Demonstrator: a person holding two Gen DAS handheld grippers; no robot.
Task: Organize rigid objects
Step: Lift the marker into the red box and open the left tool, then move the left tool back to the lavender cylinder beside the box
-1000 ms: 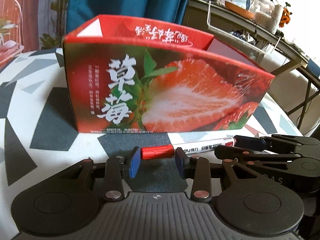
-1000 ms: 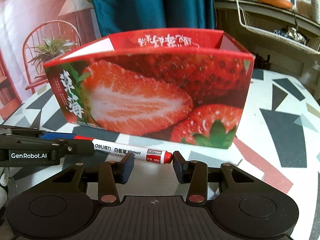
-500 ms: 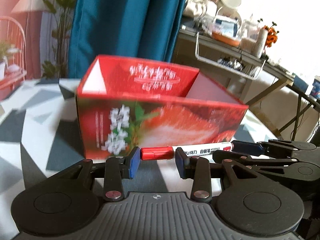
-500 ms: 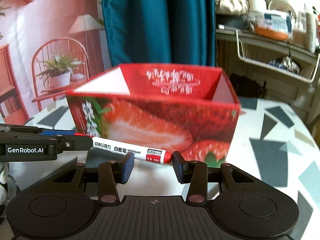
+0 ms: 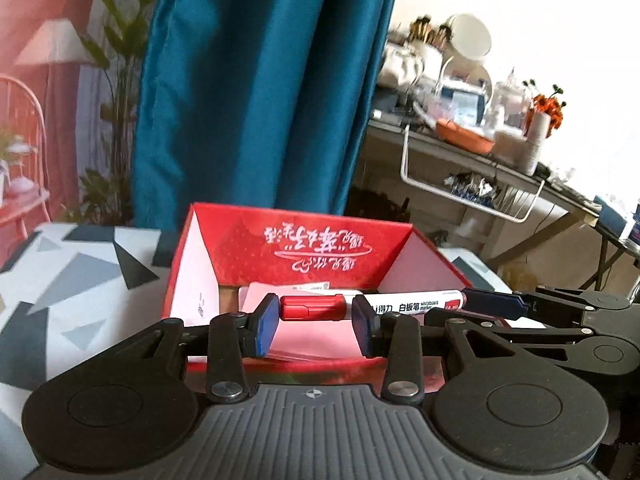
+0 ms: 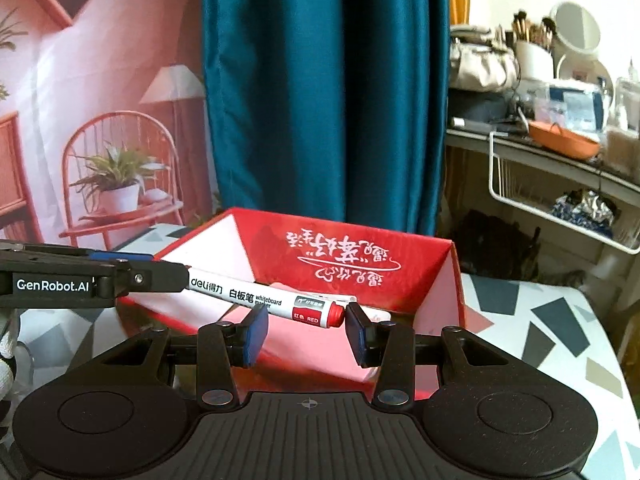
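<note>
A white whiteboard marker with a red cap hangs crosswise over the open red strawberry box, carried between both grippers. In the left wrist view the cap lies in my left gripper, its tip against the left pad, and the barrel runs right to a finger of the right gripper. The right wrist view shows the marker slanting down from the left gripper's fingers. Its red end sits in my right gripper, against the right pad. Pale cards lie on the floor of the box.
The box stands on a table with a grey, black and white patterned cloth. Behind it hangs a blue curtain. To the right is a cluttered desk with a white wire basket. A pink printed backdrop fills the left.
Both grippers have risen together with the marker, from table level in front of the box to above its near wall. The inside of the box has come into view.
</note>
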